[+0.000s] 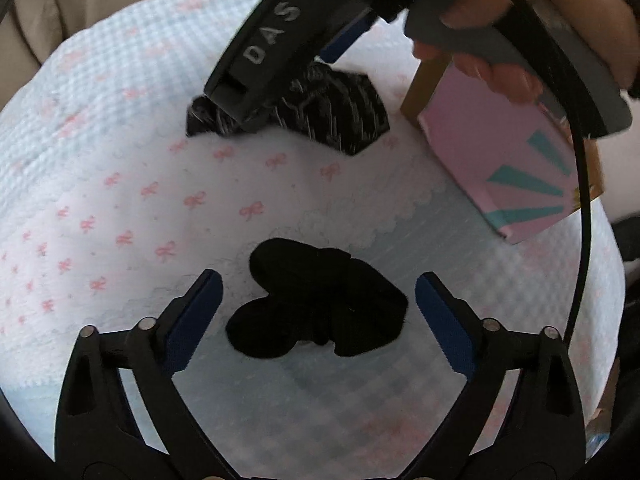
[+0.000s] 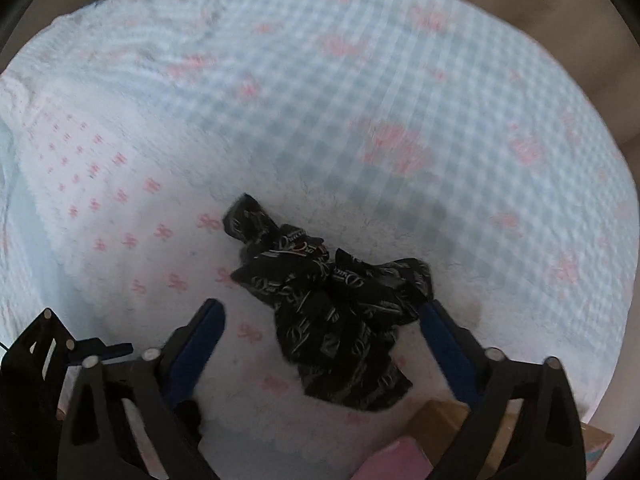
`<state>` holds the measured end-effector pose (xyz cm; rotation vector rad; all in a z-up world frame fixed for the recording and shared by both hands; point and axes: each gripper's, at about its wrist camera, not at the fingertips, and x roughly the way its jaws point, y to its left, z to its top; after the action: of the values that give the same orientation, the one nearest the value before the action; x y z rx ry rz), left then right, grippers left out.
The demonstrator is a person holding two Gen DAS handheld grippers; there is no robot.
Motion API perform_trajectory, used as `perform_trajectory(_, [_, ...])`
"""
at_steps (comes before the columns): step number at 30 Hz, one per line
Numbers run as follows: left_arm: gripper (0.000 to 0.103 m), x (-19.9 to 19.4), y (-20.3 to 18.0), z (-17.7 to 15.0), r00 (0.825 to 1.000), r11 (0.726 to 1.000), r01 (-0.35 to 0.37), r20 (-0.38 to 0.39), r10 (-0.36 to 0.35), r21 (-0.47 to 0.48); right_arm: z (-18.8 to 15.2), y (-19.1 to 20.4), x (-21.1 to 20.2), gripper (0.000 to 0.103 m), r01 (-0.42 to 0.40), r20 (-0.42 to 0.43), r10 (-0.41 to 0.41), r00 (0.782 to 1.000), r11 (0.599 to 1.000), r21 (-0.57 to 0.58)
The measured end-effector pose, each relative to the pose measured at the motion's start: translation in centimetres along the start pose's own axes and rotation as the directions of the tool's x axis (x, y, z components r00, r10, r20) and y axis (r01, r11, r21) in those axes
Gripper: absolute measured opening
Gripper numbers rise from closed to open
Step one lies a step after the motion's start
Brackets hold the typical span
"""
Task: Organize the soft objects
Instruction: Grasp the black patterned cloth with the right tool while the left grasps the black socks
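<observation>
Here, 2 black cloths (image 1: 320, 304), 1 box (image 1: 508, 160).

The left wrist camera looks steeply down along its fingers (image 1: 192, 320) at the bedspread (image 1: 120, 168) from close by, a black scrunchie (image 1: 320, 304) just ahead. The right wrist camera looks almost straight down, closer still, over a patterned black cloth (image 2: 340, 312). Both views share that cloth (image 1: 344, 116), the bedspread (image 2: 360, 100) and a pink box (image 1: 500, 152) beside the cloth, seen (image 2: 392, 460) at the right view's lower edge.
</observation>
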<state>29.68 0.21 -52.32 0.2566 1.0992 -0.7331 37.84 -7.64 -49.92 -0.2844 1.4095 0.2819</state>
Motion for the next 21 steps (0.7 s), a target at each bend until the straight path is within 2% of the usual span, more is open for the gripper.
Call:
perform_trajectory(3, [0.072,1.2,0.2,-0.3,0.999,1.0,-0.01,-0.036,0.01,0.003,0.0,-0.4,1.3,0.087,-0.009,-0.022,0.009,1.0,1.0,0.016])
perform_trajectory(4, [0.07,1.3,0.1,-0.4,0.999,1.0,-0.02,-0.036,0.021,0.01,0.0,-0.6,1.6,0.085,-0.011,-0.025,0.012,1.0,1.0,0.022])
perform_trajectory(5, [0.068,1.2,0.1,-0.5,0.999,1.0,-0.023,-0.031,0.024,0.018,-0.2,-0.8,1.9,0.078,-0.019,-0.029,0.02,0.999,0.999,0.029])
perform_trajectory(6, [0.06,1.1,0.1,-0.5,0.999,1.0,-0.019,-0.031,0.019,0.019,-0.3,-0.9,2.2,0.07,-0.024,-0.034,0.025,0.999,0.999,0.032])
perform_trajectory(8, [0.049,0.9,0.2,-0.6,0.999,1.0,-0.009,-0.033,0.009,0.016,-0.7,-1.0,2.4,0.066,-0.023,-0.035,0.024,0.999,0.999,0.033])
perform_trajectory(10, [0.03,0.8,0.3,-0.6,0.999,1.0,-0.001,-0.037,0.002,0.01,-1.1,-1.0,2.3,0.06,-0.02,-0.023,0.021,1.0,0.999,0.028])
perform_trajectory(11, [0.026,0.7,0.3,-0.6,0.999,1.0,-0.015,-0.042,0.016,0.009,-1.4,-0.8,2.2,0.056,-0.016,-0.017,0.017,1.0,0.999,0.028])
perform_trajectory(15, [0.02,0.5,1.2,-0.5,0.999,0.999,-0.011,-0.054,0.008,-0.044,-2.4,-0.5,1.5,0.037,-0.015,0.016,0.015,1.0,0.999,0.032])
perform_trajectory(18, [0.019,0.0,1.8,-0.5,0.998,0.997,-0.018,-0.054,0.014,-0.074,-2.8,-0.1,0.6,0.032,-0.015,0.038,0.014,0.999,0.999,0.035])
perform_trajectory(21, [0.019,-1.0,2.3,-0.6,0.999,0.996,-0.027,-0.044,0.023,-0.089,-3.0,0.4,-1.1,0.031,-0.014,0.058,0.011,0.998,0.999,0.043])
